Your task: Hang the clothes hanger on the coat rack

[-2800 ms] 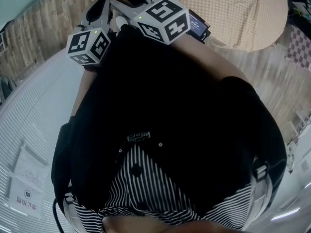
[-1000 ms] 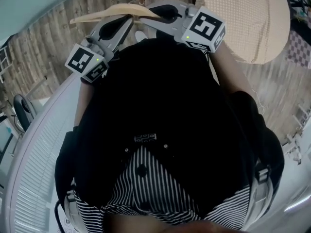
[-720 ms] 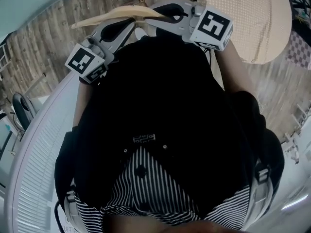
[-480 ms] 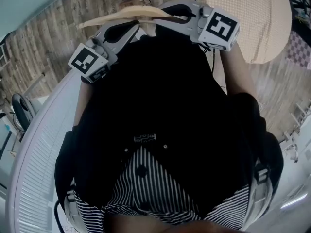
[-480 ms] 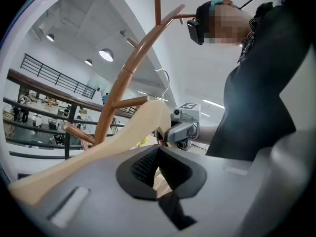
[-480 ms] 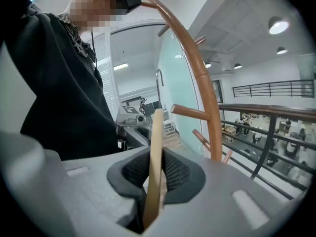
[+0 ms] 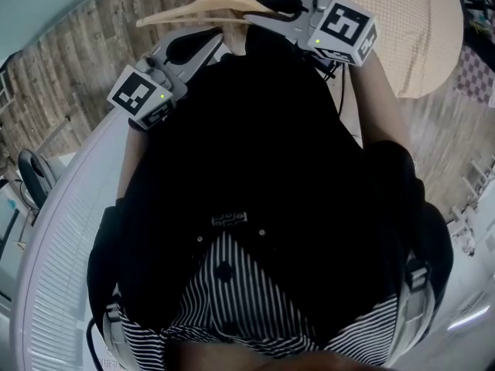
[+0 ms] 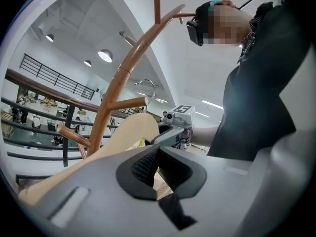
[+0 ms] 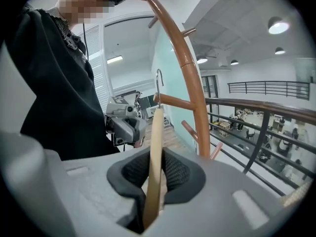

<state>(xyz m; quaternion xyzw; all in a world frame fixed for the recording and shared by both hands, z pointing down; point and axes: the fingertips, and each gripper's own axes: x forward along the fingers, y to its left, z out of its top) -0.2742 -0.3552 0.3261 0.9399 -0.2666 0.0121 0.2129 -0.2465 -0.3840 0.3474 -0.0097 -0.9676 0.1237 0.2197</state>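
A pale wooden clothes hanger (image 7: pixel 203 8) with a metal hook (image 9: pixel 158 85) is held out in front of my chest. My right gripper (image 9: pixel 155 171) is shut on one arm of the hanger (image 9: pixel 154 152), which stands edge-on between its pads. The hook sits right at a side branch (image 9: pixel 175 101) of the copper-brown coat rack (image 9: pixel 191 70); whether it rests on it I cannot tell. My left gripper (image 8: pixel 159 168) is open with nothing between its pads, and the hanger (image 8: pixel 129 135) runs along the outside of its left jaw. The rack (image 8: pixel 121 78) rises just beyond.
A black railing (image 9: pixel 259 113) and a drop to a lower floor lie behind the rack. A beige round cushion (image 7: pixel 398 29) is at the upper right in the head view, a white slatted surface (image 7: pixel 54 230) at the left. My dark clothing fills the middle.
Both grippers and the hanger have moved away from my chest toward the top of the head view. The hanger has shifted right and up, and the right gripper still holds it.
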